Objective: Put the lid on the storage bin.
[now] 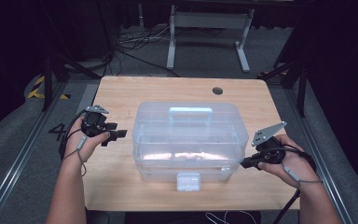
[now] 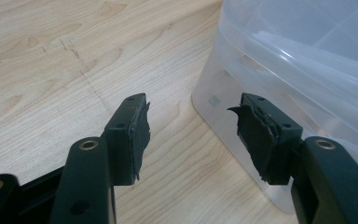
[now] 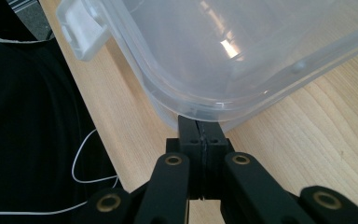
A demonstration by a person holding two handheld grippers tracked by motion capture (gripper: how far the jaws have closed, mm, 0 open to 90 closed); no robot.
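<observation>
Centrally, clear plastic box (image 1: 186,140) between left claw (image 1: 120,134) and right claw (image 1: 243,163).

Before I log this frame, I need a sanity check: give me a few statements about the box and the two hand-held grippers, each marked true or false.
1. The left hand-held gripper has its jaws open. True.
2. The right hand-held gripper has its jaws wide apart. False: they are pressed together, tips at the lower rim of the clear plastic box.
3. The box's front latch faces the person. True.
4. The box stands on a black table. False: the table is light wood.
5. The box has a handle on its lid. True.
</observation>
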